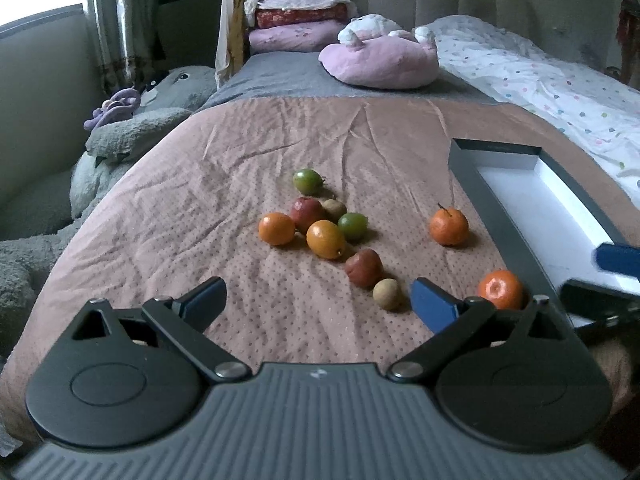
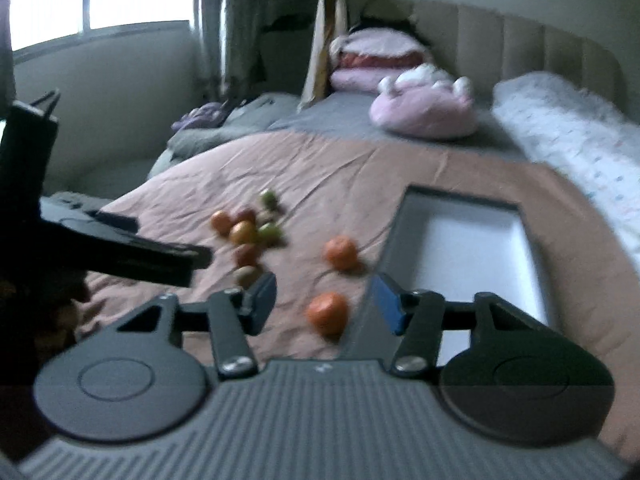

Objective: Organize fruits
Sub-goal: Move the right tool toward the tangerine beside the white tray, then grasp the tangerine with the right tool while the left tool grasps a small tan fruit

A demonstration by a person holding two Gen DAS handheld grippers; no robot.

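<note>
Several small fruits lie on the pink bedspread [image 1: 248,152]: a cluster of orange, red, green and tan ones [image 1: 326,239], a red one [image 1: 363,267] with a tan one [image 1: 387,294] nearer me, and two tangerines [image 1: 449,225] [image 1: 500,289] beside a dark box with a white floor [image 1: 492,208]. My left gripper [image 1: 320,304] is open above the bedspread with nothing between its fingers. The right wrist view is blurred. My right gripper [image 2: 325,303] stands open, with the near tangerine [image 2: 328,312] lying on the bed beyond the gap, untouched. The box [image 2: 460,196] holds no fruit.
A pink plush cushion [image 1: 380,60] and stacked pillows [image 1: 300,20] lie at the head of the bed. A dotted white duvet [image 1: 540,80] runs along the right. Grey plush toys [image 1: 140,128] sit off the left edge. One right-gripper finger [image 1: 618,260] shows over the box.
</note>
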